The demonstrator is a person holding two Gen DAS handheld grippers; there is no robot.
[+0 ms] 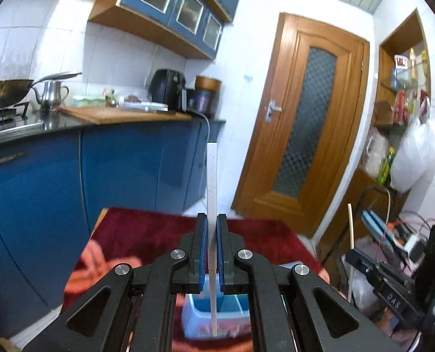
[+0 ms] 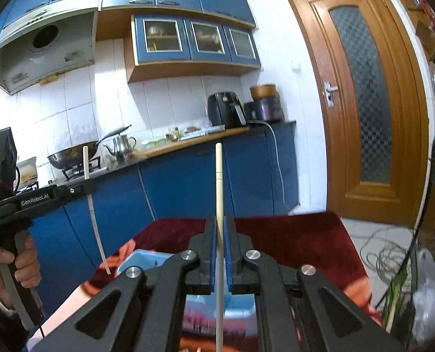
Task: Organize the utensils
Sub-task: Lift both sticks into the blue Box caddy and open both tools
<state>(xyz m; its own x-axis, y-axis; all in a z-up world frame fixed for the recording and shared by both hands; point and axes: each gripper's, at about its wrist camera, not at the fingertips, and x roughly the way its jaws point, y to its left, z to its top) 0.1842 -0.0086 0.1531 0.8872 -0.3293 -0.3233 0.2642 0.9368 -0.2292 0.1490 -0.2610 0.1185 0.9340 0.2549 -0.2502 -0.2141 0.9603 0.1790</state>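
My left gripper (image 1: 211, 223) is shut on a white chopstick (image 1: 211, 176) held upright, its lower tip over a light blue plastic box (image 1: 194, 319) on a dark red patterned cloth (image 1: 147, 228). My right gripper (image 2: 219, 226) is shut on a cream chopstick (image 2: 219, 176), also upright, above the same blue box (image 2: 147, 259). The left gripper (image 2: 79, 189) with its white chopstick (image 2: 95, 228) shows at the left of the right wrist view. The right gripper's chopstick (image 1: 350, 226) shows at the right of the left wrist view.
Blue kitchen cabinets (image 1: 123, 164) and a counter with a wok (image 1: 6, 89), kettle (image 1: 51, 94) and air fryer (image 1: 167, 89) stand behind the table. A wooden door (image 1: 302, 117) is to the right. Cables and bags (image 2: 393, 252) lie on the floor at right.
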